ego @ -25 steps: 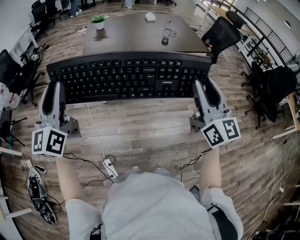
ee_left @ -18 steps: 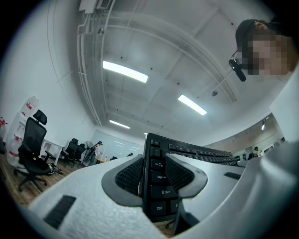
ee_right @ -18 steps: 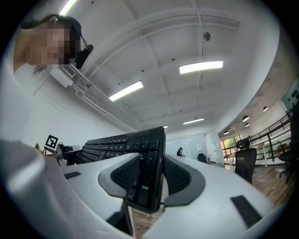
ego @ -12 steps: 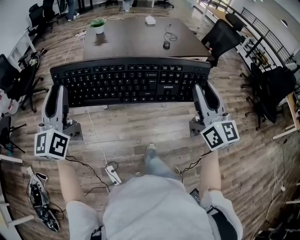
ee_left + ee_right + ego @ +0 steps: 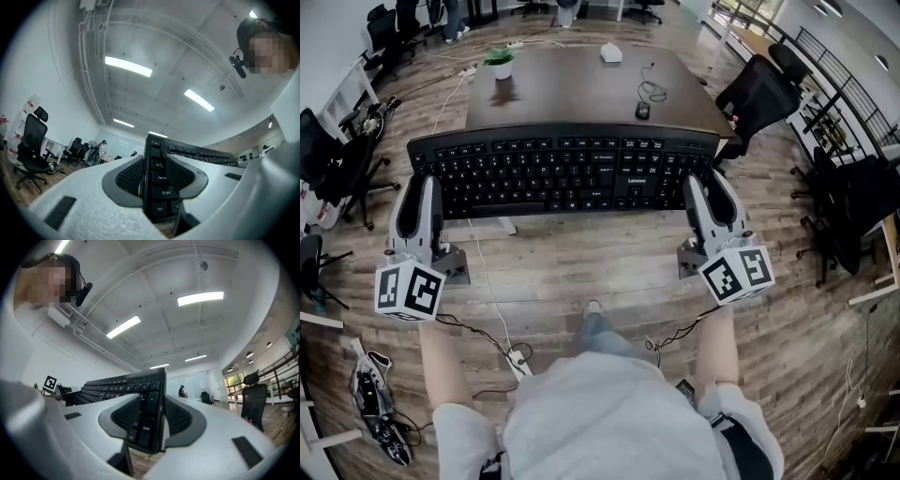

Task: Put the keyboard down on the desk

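Wooden floor (image 5: 581, 267) runs under the whole office scene, and over it the jaws do the work. The left gripper (image 5: 154, 171) has its jaws pressed shut on the left end of the black keyboard (image 5: 562, 173), with the ribbed pads squeezing the edge where the Ctrl, Shift and Caps Lock keys sit. The right gripper (image 5: 154, 416) has its jaws clamped the same way on the right end (the Enter key shows between its pads). The keyboard hangs level between the two, keys up, over the floor. From the head view its far edge overlaps the near edge of the dark desk (image 5: 572, 84). On the desk's far part stand a small potted plant (image 5: 500, 64), a white object (image 5: 610, 53) and a wired mouse (image 5: 643, 111). A black office chair (image 5: 759, 89) sits at the desk's right side. A white cable (image 5: 486, 281) trails across the floor near the person's feet.
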{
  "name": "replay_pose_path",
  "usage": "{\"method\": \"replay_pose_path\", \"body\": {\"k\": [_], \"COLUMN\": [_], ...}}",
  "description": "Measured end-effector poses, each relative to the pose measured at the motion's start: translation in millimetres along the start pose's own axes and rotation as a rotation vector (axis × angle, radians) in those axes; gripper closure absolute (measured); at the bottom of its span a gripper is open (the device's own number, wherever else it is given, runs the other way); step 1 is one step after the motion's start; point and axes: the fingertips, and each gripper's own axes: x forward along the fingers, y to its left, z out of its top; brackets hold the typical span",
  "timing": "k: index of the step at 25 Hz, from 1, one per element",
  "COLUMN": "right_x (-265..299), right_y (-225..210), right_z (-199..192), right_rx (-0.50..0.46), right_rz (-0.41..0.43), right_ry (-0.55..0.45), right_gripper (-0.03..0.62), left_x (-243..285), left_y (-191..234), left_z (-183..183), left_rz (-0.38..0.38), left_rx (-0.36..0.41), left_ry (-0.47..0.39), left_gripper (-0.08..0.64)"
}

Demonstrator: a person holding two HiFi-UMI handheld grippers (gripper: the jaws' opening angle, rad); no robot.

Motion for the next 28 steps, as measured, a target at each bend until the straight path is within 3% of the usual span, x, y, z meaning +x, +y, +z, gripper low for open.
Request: {"method": "replay_pose_path", "body": {"k": [8,15,28], "right_x": [90,135,204], "right_y": [-70,-120,-150], "right_z": [-1,-9,-36], "right_rx": [0.006,0.018,0.034], "right_rz": [0.056,0.073,0.075], "right_ry": [-0.003,-0.005,0.013], "right_gripper": [0.442,0.442,0.442], "left_x": [91,144,210], "left_y": [-3,-12,17], "left_z": [-9,-25,-49], "left_rz": [0.049,0.068,0.081], "left_rx": [0.019,0.03,0.028], "left_ry": [-0.015,-0.035,-0.006], "left_gripper": [0.411,0.411,0.411]}}
